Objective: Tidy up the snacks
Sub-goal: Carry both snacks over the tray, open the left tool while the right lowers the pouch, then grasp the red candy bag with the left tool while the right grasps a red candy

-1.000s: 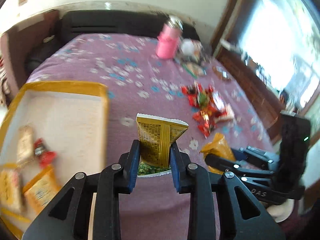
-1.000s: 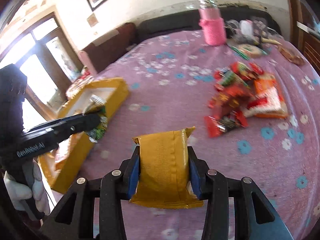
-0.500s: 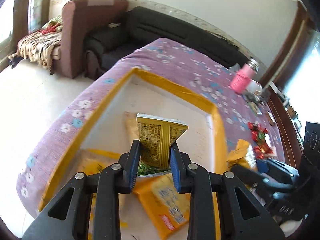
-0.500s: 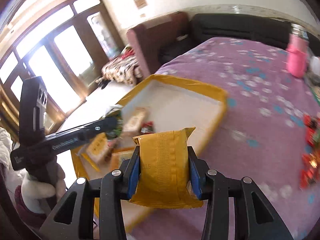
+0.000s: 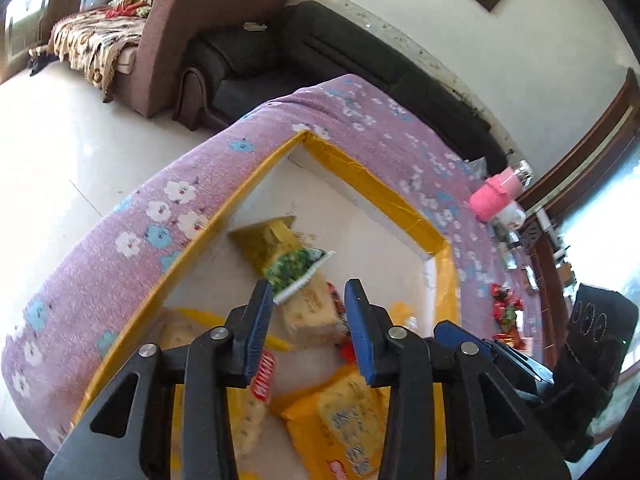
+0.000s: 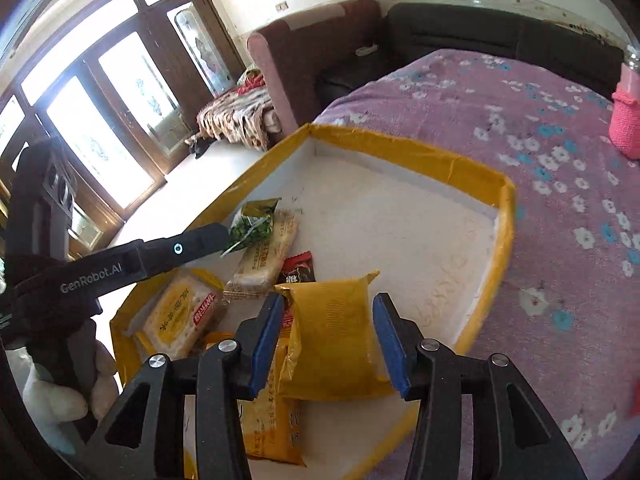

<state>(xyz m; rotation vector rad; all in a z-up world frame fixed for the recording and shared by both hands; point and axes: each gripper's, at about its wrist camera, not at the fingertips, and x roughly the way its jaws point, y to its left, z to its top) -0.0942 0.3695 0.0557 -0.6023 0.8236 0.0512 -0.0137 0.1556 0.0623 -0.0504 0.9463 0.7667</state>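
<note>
A white tray with a yellow rim (image 5: 360,176) (image 6: 400,148) lies on the purple flowered cloth. My left gripper (image 5: 308,286) hangs over it, jaws opening. The green and gold packet (image 5: 294,266) has left the pads and tips forward just past the fingertips. In the right wrist view the left gripper (image 6: 218,236) shows side-on with that packet (image 6: 252,226) at its tip. My right gripper (image 6: 329,300) is also over the tray, jaws opening. The plain yellow packet (image 6: 332,332) sits loose between its blue pads, with a gap on each side.
Several snacks lie in the tray: yellow cracker packs (image 6: 180,316), a beige biscuit pack (image 6: 268,256) and a dark red packet (image 6: 298,268). A pink bottle (image 5: 500,196) and a loose snack pile (image 5: 506,308) are farther along the cloth. Sofas stand beyond the table's edge.
Both grippers swung from the middle of the cloth to over the tray. Both pairs of jaws have spread; the green packet slipped out forward and the yellow packet came loose.
</note>
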